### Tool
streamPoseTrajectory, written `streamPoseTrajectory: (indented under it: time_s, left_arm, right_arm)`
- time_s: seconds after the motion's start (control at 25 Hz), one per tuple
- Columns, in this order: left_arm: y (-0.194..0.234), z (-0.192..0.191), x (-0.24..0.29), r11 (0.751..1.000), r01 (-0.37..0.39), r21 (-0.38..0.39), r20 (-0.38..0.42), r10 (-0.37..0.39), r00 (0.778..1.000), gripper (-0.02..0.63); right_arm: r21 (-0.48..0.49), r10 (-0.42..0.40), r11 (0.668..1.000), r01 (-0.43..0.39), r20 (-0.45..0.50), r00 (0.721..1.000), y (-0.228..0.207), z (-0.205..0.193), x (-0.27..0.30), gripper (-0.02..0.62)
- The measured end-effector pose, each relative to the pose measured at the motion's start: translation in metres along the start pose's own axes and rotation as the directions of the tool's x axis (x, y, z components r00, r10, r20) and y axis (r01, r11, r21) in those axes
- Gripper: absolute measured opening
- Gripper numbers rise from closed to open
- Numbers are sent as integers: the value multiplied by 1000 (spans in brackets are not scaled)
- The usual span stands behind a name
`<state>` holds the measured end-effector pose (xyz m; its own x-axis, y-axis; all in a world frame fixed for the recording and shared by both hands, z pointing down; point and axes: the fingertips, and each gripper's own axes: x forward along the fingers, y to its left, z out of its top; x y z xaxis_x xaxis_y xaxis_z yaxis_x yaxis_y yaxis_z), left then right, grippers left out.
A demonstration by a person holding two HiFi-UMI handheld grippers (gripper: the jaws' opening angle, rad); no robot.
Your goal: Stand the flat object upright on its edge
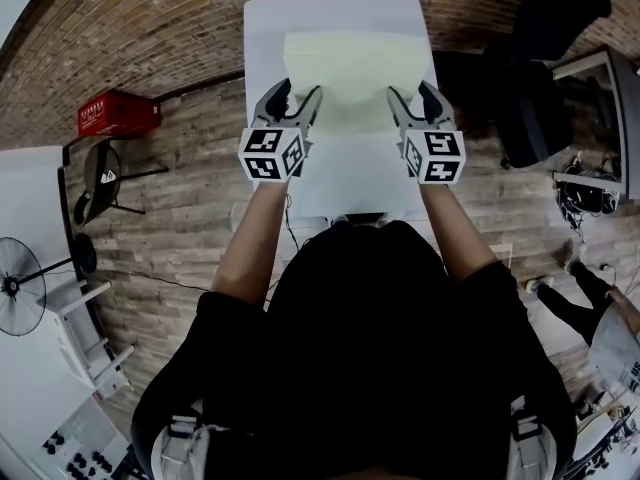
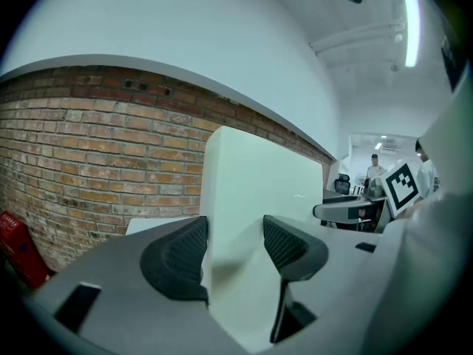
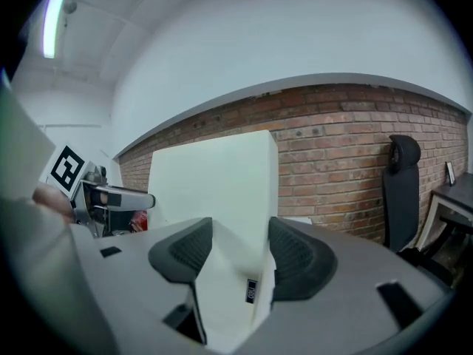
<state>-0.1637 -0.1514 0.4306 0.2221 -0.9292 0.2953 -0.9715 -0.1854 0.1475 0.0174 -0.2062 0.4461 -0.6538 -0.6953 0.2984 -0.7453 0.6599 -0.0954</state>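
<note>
showing the pale board point(image 1: 355, 68) upright over the white table point(image 1: 340, 180), left gripper point(image 1: 298, 94) and right gripper point(image 1: 412, 94) each clamped on a side edge; uneven release would likely tip it flat.

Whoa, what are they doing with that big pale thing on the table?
A person holds a tool in each hand. The left claw and the right claw each pinch one side edge of a pale flat board, holding it up over the white table. It looks about upright. Whether its bottom edge touches the table isn't clear.
</note>
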Motion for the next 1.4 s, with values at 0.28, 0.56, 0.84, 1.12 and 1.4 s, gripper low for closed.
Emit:
streamPoseTrajectory:
  time_s: [0.28, 0.56, 0.84, 1.12, 1.4]
  left_arm:
    - [2, 10, -6, 999, -14, 41, 89, 10, 996, 244]
    - [8, 12, -7, 995, -20, 95, 152, 5, 988, 243]
    - [15, 16, 1, 992, -22, 123, 197, -3, 980, 242]
    - [22, 8, 4, 989, -29, 142, 222, -3, 975, 243]
    - [28, -11, 17, 984, -49, 168, 256, 5, 967, 242]
  right_arm:
    - [-64, 23, 998, -17, 86, 996, 4, 13, -1, 244]
    - [-101, 40, 994, -29, 108, 993, 7, 13, 8, 245]
    - [-137, 51, 990, -32, 131, 990, 2, 13, 21, 242]
    - [-181, 69, 983, -44, 136, 988, 3, 7, 31, 239]
    - [-207, 70, 977, -44, 116, 991, -2, -12, 44, 233]
